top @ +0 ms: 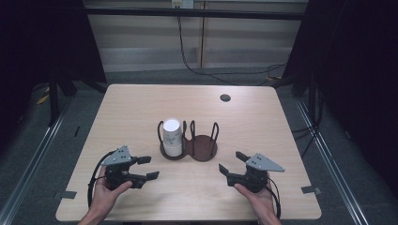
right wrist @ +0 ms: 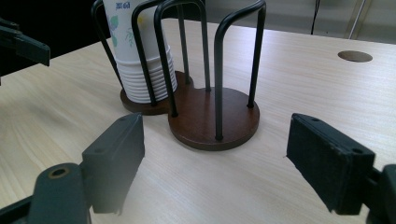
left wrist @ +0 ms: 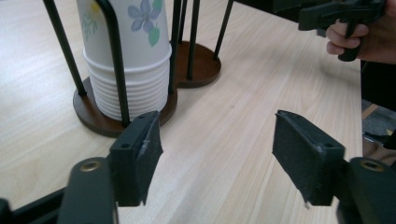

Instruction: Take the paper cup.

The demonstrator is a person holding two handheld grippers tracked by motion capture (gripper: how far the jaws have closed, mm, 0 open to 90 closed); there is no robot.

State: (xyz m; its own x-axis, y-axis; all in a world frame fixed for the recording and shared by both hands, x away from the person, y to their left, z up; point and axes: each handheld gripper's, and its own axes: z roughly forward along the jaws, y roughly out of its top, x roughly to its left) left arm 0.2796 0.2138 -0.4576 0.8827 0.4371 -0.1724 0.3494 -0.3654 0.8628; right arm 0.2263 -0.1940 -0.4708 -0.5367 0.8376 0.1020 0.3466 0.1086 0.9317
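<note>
- Paper cups [top: 172, 137], stacked upside down, stand in the left ring of the double holder [top: 202, 147] at table centre; the right ring sits empty.
- Left gripper [top: 146, 167] waits at the stack's seven o'clock, jaws apart, holding nothing.
- Right gripper [top: 231, 162] waits at the holder's four o'clock, jaws likewise wide and empty.
- Best approach, I judge: come in above the wire loops [right wrist: 236, 18], pinch only the top cup lightly, lift straight up.
- Steady the wooden base [left wrist: 93, 114] with the other gripper so it doesn't tip.
</note>
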